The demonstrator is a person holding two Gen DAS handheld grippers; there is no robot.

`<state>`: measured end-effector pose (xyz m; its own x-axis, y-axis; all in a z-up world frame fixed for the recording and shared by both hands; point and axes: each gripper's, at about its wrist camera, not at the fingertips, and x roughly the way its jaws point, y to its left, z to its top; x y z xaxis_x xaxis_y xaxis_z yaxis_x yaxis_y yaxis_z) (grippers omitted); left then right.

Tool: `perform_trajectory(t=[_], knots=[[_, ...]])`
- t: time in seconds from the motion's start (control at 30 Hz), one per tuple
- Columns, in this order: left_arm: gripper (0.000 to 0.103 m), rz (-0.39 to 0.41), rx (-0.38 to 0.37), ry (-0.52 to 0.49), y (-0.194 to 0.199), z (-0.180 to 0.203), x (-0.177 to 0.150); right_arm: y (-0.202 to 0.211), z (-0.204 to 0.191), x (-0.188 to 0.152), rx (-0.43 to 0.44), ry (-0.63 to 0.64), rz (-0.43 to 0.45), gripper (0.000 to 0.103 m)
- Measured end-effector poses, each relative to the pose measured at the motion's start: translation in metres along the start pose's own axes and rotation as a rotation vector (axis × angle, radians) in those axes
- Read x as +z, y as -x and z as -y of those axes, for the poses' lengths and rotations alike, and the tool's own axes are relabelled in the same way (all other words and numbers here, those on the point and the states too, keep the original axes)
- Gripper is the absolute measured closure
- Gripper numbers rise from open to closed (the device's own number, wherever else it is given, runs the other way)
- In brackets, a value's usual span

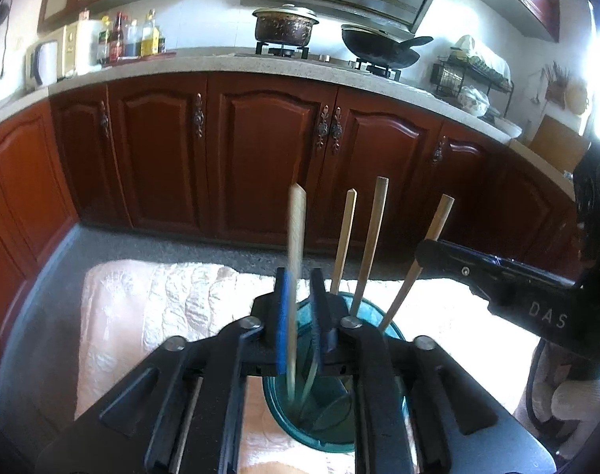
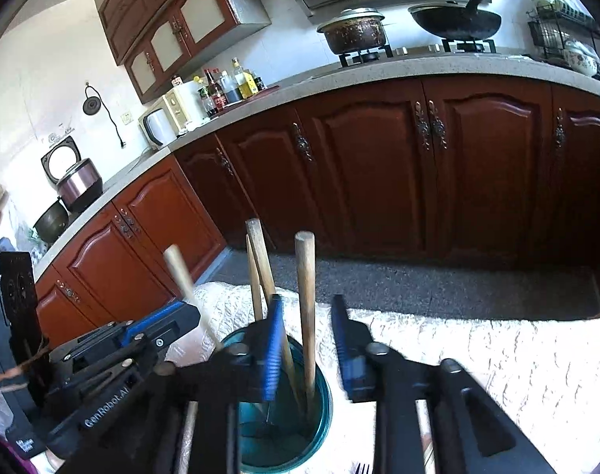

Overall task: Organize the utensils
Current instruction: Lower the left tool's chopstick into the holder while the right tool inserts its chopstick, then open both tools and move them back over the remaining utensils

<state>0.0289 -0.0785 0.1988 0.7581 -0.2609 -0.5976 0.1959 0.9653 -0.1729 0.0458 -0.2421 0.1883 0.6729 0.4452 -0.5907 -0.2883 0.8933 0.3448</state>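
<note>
The left gripper point(image 1: 300, 308) pinches one wooden chopstick point(image 1: 296, 237) upright over the teal cup point(image 1: 391, 330) (three more stand inside); the right gripper point(image 2: 306, 339), jaws apart, straddles another.

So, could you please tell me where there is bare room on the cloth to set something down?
The white quilted cloth lies bare left of the teal glass holder, and also to its right. The holder itself is crowded with wooden chopsticks, both tools directly over it.

Quilted cloth point(image 1: 150, 300), teal holder point(image 1: 395, 331) on it
</note>
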Motion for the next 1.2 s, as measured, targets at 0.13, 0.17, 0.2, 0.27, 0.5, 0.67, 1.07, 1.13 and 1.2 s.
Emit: perform_trajectory(t=[0.13,0.17,0.2,0.27,0.5,0.67,1.07,1.13,1.2], knots=[[0.065,-0.007,-0.025,0.020,0.011,-0.002,-0.005,0.004,0.001,-0.007,0.001,-0.014,-0.015,0.076],[0.065,-0.007,-0.027,0.021,0.014,-0.002,-0.007,0.007,0.001,-0.011,0.003,-0.019,-0.019,0.076],[0.065,-0.007,-0.028,0.021,0.017,-0.002,-0.008,0.010,0.001,-0.014,0.006,-0.023,-0.021,0.076],[0.064,-0.012,-0.028,0.019,0.024,-0.001,-0.013,0.017,0.001,-0.021,0.007,-0.024,-0.024,0.076],[0.060,-0.044,-0.038,0.003,0.045,0.016,-0.039,0.040,0.003,-0.060,-0.063,-0.021,-0.057,0.070],[0.056,-0.071,-0.064,-0.022,0.055,0.036,-0.061,0.056,0.011,-0.089,-0.110,-0.040,-0.096,0.070],[0.044,-0.153,-0.100,-0.113,0.053,0.089,-0.107,0.104,0.038,-0.146,-0.233,-0.094,-0.124,0.064],[0.044,-0.174,-0.107,-0.124,0.051,0.096,-0.114,0.111,0.043,-0.155,-0.240,-0.112,-0.130,0.064],[0.044,-0.192,-0.114,-0.132,0.048,0.102,-0.119,0.116,0.048,-0.163,-0.249,-0.121,-0.139,0.064]])
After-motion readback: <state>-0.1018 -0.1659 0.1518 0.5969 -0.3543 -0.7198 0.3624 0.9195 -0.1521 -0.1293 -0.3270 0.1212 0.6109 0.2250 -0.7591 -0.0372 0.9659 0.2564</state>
